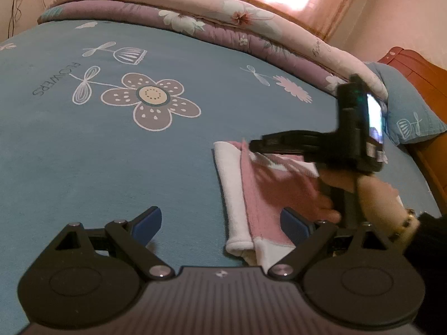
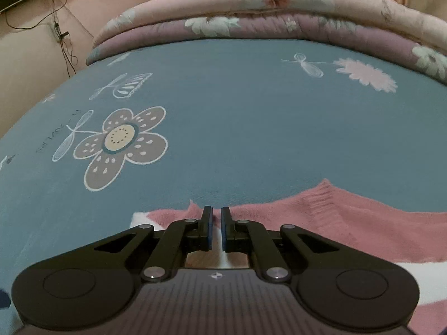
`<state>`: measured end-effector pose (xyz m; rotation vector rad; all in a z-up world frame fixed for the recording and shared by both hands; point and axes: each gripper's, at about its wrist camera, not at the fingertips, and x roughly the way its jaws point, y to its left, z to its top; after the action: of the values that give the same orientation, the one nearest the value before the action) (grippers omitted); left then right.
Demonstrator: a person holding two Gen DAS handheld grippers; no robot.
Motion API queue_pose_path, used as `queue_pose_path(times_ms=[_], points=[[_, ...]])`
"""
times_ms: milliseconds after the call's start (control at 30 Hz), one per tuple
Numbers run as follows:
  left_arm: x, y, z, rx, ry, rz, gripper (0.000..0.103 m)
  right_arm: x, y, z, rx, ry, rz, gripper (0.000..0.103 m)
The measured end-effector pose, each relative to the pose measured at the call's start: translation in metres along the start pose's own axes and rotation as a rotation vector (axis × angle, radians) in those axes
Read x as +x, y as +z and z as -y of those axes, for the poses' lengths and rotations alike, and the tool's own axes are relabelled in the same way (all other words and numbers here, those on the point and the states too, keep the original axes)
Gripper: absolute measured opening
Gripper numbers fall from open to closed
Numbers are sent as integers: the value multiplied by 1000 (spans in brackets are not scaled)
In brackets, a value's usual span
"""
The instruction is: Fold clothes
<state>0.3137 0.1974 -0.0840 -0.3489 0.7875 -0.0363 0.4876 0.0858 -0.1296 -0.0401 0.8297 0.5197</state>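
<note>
Right gripper [image 2: 215,230] fingers nearly closed, seemingly pinching pink-and-white knit garment [image 1: 251,192]; left gripper [image 1: 220,224] fingers wide, empty. Carry edge low, align hems.

blue flowered bed [image 1: 111,167]; pink-white garment [image 1: 251,195] flat on it; folded quilt [image 1: 195,14] behind.
</note>
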Motion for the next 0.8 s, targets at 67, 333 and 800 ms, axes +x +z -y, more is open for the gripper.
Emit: queue_pose_path(times_ms=[67, 333, 800], points=[[1, 0, 0, -1, -1, -3, 92, 0, 2, -1, 0, 3, 4, 8], [-7, 2, -8, -21, 13, 19, 92, -55, -11, -12, -35, 110, 15, 11], [-9, 4, -12, -27, 14, 22, 92, -75, -33, -29, -103, 136, -25, 27]])
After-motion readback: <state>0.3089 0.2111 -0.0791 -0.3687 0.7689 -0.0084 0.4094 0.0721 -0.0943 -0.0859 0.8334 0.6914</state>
